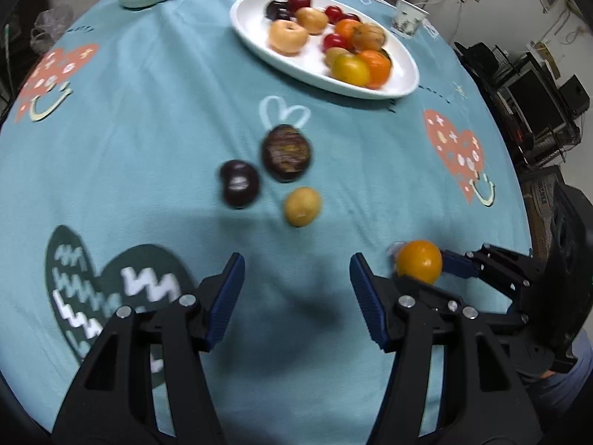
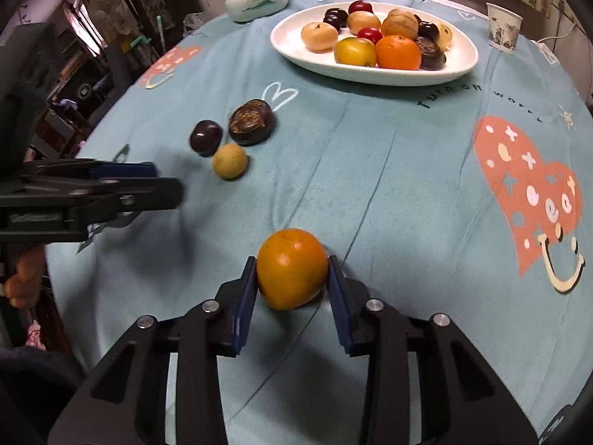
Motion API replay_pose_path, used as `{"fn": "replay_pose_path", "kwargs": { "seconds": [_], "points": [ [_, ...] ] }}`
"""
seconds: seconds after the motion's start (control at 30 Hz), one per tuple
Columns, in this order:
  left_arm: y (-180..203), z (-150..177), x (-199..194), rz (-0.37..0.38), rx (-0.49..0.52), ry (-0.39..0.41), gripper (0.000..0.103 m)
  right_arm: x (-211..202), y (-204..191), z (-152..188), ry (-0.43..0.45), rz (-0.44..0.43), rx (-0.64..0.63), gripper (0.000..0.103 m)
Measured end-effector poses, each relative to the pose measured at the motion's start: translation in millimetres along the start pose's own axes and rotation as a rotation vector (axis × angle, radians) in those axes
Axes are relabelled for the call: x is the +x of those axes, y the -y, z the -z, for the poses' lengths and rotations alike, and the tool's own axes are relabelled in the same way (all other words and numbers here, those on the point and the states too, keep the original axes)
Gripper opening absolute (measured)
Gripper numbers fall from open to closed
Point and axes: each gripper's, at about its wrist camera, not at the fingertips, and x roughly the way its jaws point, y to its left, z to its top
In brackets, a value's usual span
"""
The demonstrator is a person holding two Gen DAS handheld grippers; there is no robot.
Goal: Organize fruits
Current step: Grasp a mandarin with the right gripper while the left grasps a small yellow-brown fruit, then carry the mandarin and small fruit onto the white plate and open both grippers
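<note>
An orange fruit [image 2: 291,269] rests on the teal tablecloth with my right gripper [image 2: 292,261] shut on it, a blue pad pressing each side. The left wrist view shows the same orange fruit [image 1: 419,261] at its lower right. My left gripper [image 1: 296,263] is open over bare cloth with nothing between its fingers. Ahead of it lie three loose fruits: a dark plum [image 1: 239,184], a dark wrinkled fruit [image 1: 286,152] and a small yellow fruit [image 1: 302,206]. A white oval plate [image 1: 404,85] at the far side holds several fruits.
A paper cup [image 2: 504,27] stands right of the plate, and a lidded ceramic jar [image 2: 255,0] sits at the far left. The round table's edge curves close on both sides. A person's hand [image 2: 22,282] holds the left gripper [image 2: 163,181] at the left.
</note>
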Motion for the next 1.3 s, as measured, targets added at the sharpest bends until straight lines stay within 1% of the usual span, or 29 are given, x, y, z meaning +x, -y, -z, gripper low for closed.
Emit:
{"fn": "replay_pose_path", "kwargs": {
  "seconds": [0.13, 0.17, 0.2, 0.27, 0.4, 0.43, 0.57, 0.7, 0.73, 0.8, 0.87, 0.97, 1.13, 1.2, 1.3],
  "points": [
    [12.8, -13.7, 15.4, -0.01, -0.008, 0.006, 0.058, -9.5, 12.4, 10.3, 0.005, -0.004, 0.048, 0.037],
    [14.4, -17.2, 20.4, -0.018, -0.012, -0.001, 0.051, -9.8, 12.7, 12.0, 0.004, -0.001, 0.052, 0.037],
    [15.9, -21.0, 26.9, -0.027, -0.016, -0.012, 0.047, -10.0, 13.8, 14.2, 0.001, 0.001, 0.056, 0.037],
    [17.1, -25.0, 31.6, -0.053, -0.016, -0.007, 0.046, -11.0, 14.6, 17.8, -0.001, -0.002, 0.063, 0.037],
    [13.0, -30.7, 40.8, -0.07, -0.023, -0.024, 0.03, -12.2, 15.5, 19.7, -0.005, -0.016, 0.071, 0.037],
    [13.2, -31.0, 40.9, -0.073, -0.019, -0.022, 0.027, -12.4, 15.0, 19.1, -0.005, -0.015, 0.072, 0.037],
    [10.0, -29.5, 37.1, -0.066, -0.018, -0.013, 0.027, -12.9, 13.8, 18.1, -0.003, -0.017, 0.072, 0.037],
    [14.4, -21.8, 18.5, -0.069, 0.023, 0.015, 0.027, -17.1, 10.6, 18.9, 0.01, -0.025, 0.073, 0.037],
    [17.4, -19.6, 14.0, -0.082, 0.038, 0.024, 0.027, -18.3, 9.1, 19.0, 0.014, -0.03, 0.073, 0.037],
    [27.2, -13.6, 4.3, -0.137, 0.097, 0.048, 0.027, -19.4, 6.2, 18.5, 0.018, -0.036, 0.073, 0.037],
    [34.3, -9.1, -3.2, -0.17, 0.14, 0.061, 0.027, -18.6, 2.5, 18.2, 0.018, -0.042, 0.073, 0.037],
    [43.5, -4.5, -13.4, -0.19, 0.188, 0.085, 0.027, -17.4, -6.0, 17.1, 0.021, -0.055, 0.066, 0.037],
    [51.7, -6.9, -27.0, -0.201, 0.231, 0.114, 0.027, -17.1, -15.6, 9.8, 0.04, -0.073, 0.066, 0.038],
    [51.1, -10.1, -31.0, -0.193, 0.239, 0.122, 0.027, -17.1, -16.1, 6.1, 0.046, -0.077, 0.066, 0.038],
    [52.2, -21.3, -33.5, -0.19, 0.251, 0.137, 0.027, -19.4, -12.9, -3.1, 0.06, -0.072, 0.067, 0.038]
  ]
}}
